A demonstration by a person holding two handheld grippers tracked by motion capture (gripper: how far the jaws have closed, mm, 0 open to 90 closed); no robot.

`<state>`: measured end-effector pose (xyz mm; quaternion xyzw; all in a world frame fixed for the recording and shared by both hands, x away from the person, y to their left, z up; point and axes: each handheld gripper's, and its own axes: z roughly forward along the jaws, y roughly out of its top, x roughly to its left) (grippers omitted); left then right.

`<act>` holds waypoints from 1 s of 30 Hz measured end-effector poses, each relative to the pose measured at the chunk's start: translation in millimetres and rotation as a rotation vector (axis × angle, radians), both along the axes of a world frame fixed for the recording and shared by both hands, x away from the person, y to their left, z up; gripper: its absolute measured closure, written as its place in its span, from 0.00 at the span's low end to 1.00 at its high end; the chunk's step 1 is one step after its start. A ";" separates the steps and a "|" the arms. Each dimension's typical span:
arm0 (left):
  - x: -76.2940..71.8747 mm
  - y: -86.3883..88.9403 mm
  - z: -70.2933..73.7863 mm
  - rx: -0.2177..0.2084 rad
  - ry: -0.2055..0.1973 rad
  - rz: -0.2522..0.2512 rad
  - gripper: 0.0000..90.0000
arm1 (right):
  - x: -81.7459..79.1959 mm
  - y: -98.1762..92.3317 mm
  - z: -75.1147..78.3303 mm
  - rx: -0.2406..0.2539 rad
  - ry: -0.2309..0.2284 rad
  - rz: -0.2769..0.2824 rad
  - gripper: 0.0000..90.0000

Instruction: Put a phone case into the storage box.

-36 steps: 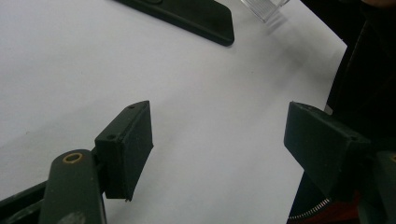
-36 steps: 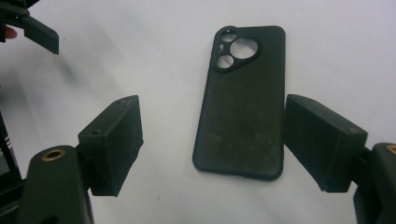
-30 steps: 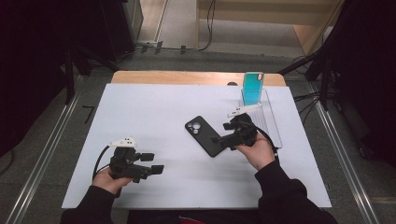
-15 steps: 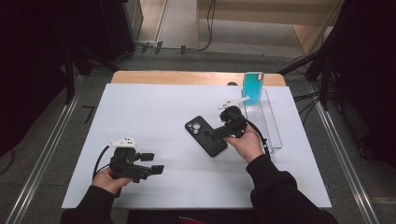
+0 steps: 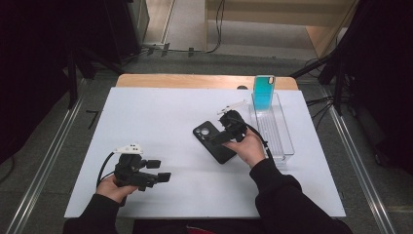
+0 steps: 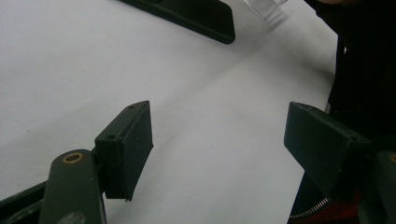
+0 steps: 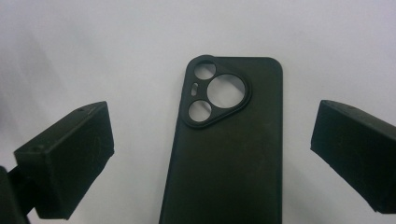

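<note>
We count one black phone case (image 7: 229, 154), its lower end cut off, one teal phone (image 5: 264, 92), and two hand-held grippers: left hand-held gripper (image 6: 219, 149) and right hand-held gripper (image 7: 212, 154), both wide.

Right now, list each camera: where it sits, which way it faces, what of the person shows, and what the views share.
High view: above the person's side, looking forward and down at the white table; forearms, hands, left claw, right claw.
Left gripper view: rides the left claw, facing across the table; open jaws.
Right gripper view: rides the right claw, looking down; open jaws.
Shared: the black phone case.
</note>
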<state>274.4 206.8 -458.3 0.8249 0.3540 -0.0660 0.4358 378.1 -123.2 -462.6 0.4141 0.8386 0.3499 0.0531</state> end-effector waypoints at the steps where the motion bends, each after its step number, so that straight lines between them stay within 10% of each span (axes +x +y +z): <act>1: -0.2 0.2 0.1 0.001 0.000 0.002 0.26 | 0.6 0.9 -1.4 -0.004 0.006 -0.001 0.00; 30: -0.4 1.7 0.8 0.001 -0.002 0.004 0.26 | 3.7 8.9 -39.4 -0.101 0.064 0.016 0.00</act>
